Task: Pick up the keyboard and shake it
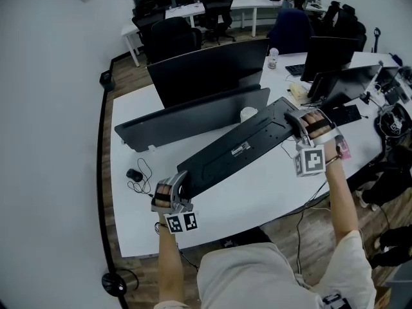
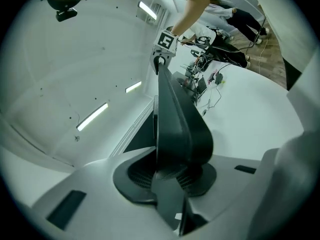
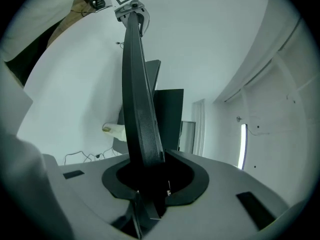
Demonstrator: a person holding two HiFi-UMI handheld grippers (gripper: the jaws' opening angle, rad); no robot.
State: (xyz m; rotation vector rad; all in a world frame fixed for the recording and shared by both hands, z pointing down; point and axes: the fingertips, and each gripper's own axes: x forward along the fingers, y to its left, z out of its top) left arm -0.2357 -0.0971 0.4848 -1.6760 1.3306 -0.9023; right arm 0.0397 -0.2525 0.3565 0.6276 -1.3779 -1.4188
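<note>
Keyboard (image 1: 238, 148) shows only its underside; the keys face away, unseen. Its ends are buried in the left tongs (image 1: 176, 190) and right tongs (image 1: 297, 125). The bottom edge crops the person (image 1: 257, 279).

Open-plan office, white desks (image 1: 270, 188), monitors (image 1: 206, 69), swivel chairs (image 1: 171, 38)

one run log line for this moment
keyboard: held over desk, underside showing | left gripper: shut on one end | right gripper: shut on other end

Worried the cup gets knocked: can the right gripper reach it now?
Probably not: the right gripper is shut on the keyboard, so it's busy, though the cup stands nearby.
</note>
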